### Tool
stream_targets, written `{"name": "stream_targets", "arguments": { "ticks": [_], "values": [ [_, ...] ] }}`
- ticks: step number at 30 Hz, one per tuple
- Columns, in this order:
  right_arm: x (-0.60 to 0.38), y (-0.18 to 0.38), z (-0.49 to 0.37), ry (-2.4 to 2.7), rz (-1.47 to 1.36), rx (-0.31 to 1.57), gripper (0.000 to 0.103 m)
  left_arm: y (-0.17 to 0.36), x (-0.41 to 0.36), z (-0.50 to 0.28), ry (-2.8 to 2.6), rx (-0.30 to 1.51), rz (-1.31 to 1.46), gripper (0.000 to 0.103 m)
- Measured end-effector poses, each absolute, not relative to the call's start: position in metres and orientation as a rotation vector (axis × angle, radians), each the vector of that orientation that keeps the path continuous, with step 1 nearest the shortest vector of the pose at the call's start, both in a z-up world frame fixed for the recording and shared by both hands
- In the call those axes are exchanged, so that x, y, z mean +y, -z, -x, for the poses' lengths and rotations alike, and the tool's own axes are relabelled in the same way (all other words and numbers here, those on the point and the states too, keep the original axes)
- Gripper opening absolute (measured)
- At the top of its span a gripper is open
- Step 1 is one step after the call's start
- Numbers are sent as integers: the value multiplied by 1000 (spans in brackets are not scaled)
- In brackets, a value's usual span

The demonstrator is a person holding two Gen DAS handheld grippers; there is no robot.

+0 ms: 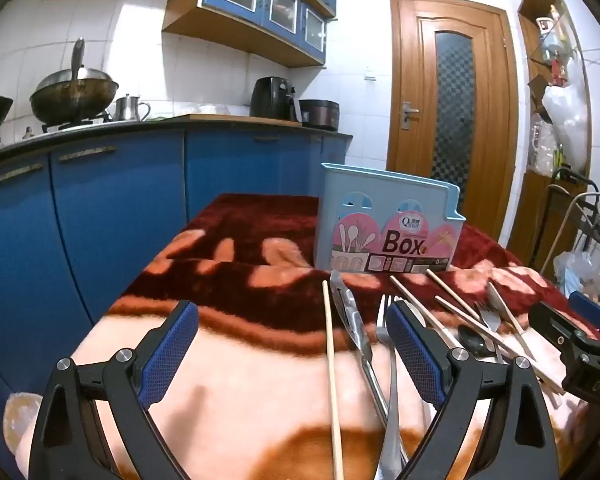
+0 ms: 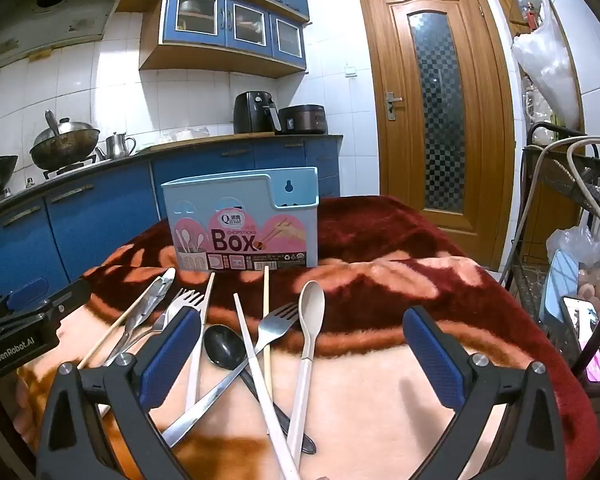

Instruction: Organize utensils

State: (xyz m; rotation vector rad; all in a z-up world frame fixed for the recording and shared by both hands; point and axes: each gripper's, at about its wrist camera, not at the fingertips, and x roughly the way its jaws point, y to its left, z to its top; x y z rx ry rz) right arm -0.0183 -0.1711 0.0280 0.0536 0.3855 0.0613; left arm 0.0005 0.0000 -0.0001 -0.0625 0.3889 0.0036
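Observation:
A light blue chopstick box (image 1: 388,220) (image 2: 242,224) with a pink label stands upright at the back of the blanket-covered table (image 1: 236,380). In front of it lie loose utensils: a wooden chopstick (image 1: 332,368), metal tongs (image 1: 354,324), forks (image 2: 278,322), a black spoon (image 2: 224,346), a beige spoon (image 2: 312,308) and white-handled chopsticks (image 2: 256,364). My left gripper (image 1: 292,356) hovers open over the blanket, left of the pile. My right gripper (image 2: 302,360) is open above the spoons and chopsticks, touching nothing. Each gripper shows at the edge of the other's view.
Blue kitchen cabinets (image 1: 100,208) run along the left with a wok (image 1: 74,96), kettle and air fryer (image 2: 256,112) on the counter. A wooden door (image 2: 436,112) stands behind. A wire rack (image 2: 572,208) with bags and a phone (image 2: 590,344) is at the right.

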Motion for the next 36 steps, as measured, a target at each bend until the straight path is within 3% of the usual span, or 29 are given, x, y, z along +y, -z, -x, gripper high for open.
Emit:
{"name": "stream_targets", "arguments": {
  "ticks": [36],
  "values": [
    [-172,-27,18,-61,-52,388,103,0,-1,-2,-5,379,67,95]
  ]
}}
